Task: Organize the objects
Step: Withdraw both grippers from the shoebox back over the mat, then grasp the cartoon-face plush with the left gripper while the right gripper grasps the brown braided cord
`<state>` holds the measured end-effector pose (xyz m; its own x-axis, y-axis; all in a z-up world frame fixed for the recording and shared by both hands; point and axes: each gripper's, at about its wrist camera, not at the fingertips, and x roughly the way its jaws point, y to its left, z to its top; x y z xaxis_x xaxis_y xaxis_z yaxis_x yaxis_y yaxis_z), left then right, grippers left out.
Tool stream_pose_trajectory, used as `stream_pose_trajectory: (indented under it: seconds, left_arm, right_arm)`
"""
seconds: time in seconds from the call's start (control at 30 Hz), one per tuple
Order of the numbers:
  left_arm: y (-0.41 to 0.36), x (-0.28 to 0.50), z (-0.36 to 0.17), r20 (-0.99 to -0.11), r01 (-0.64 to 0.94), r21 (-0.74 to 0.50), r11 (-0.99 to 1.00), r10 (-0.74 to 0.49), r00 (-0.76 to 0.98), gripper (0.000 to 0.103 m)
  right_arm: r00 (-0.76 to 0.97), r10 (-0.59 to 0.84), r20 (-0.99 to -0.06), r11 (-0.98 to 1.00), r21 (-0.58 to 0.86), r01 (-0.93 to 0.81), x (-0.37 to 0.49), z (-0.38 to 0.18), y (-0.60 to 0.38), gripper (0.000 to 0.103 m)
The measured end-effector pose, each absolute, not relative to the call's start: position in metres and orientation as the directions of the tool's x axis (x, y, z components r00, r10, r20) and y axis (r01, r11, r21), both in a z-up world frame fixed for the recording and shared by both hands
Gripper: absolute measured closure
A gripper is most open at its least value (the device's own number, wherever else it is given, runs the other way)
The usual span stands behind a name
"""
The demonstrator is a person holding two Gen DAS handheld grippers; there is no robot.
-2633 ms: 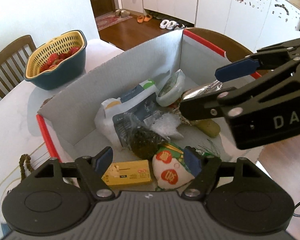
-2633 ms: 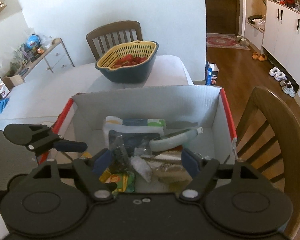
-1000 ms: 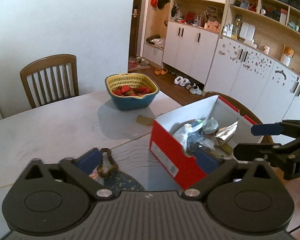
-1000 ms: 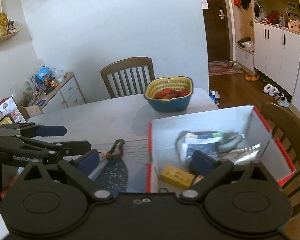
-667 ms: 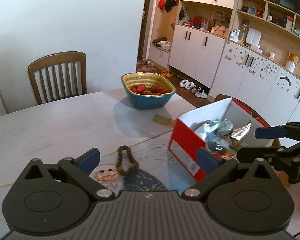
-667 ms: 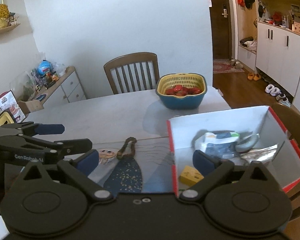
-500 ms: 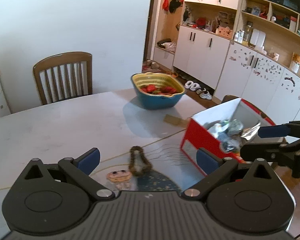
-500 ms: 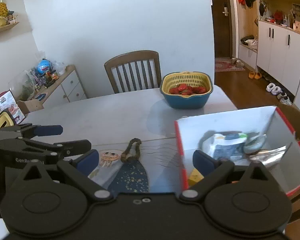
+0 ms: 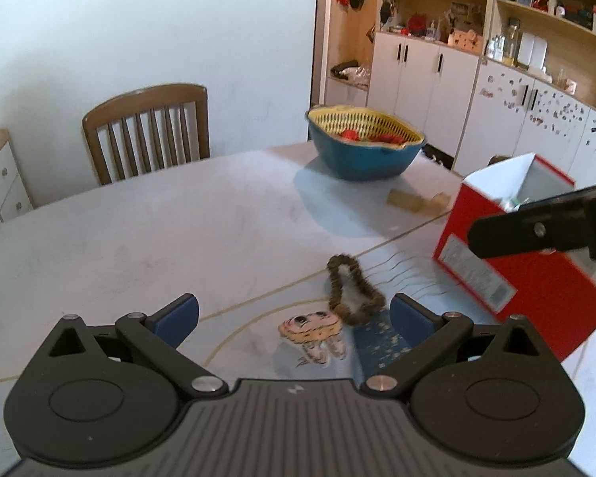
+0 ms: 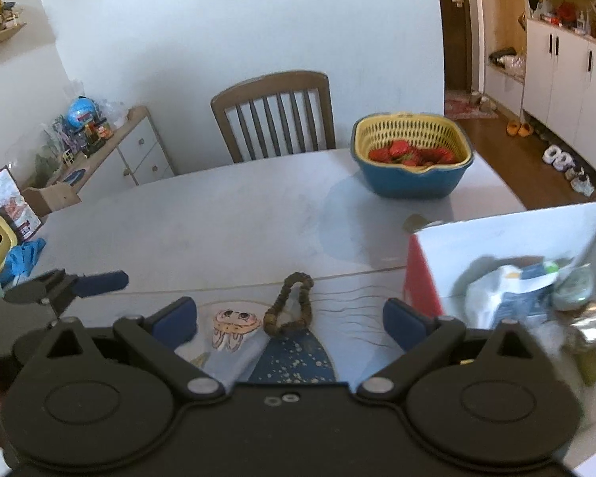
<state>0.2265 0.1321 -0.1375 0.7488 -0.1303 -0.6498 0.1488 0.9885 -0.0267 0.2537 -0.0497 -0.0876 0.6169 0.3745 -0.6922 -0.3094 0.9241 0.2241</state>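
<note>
Left wrist view: left gripper (image 9: pixel 294 314) fingers apart, empty, above table (image 9: pixel 147 230); bracelet (image 9: pixel 351 290) ahead. Right gripper (image 10: pixel 290 316) fingers apart, beside box (image 10: pixel 496 234).

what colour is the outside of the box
Red outside, white inside; clearest in the left wrist view.

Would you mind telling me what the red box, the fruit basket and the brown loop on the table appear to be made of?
Red box: likely cardboard, with thin, flat walls, white inside.
Fruit basket: looks like smooth plastic, a yellow slotted strainer in a blue bowl.
Brown loop: seemingly dull beads or knots on a string; too blurred to tell which.
</note>
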Motion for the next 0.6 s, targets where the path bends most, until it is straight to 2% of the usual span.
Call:
stream_pose_trajectory:
  seconds: [0.3,0.6]
  left_arm:
    - [0.136,0.249,-0.177,-0.692,0.138,-0.054,0.989,-0.136,0.709,0.000]
    - [0.134,0.260,-0.196,-0.692,0.135,-0.056,0.989,-0.136,0.709,0.000]
  right_arm:
    - [0.564,0.335,-0.755,0.936,0.201,-0.288,0.286,-0.129,-0.016,0.003]
    - [0.539,0.285,-0.793,0.952,0.167,-0.259,0.317,-0.163,-0.001,0.004]
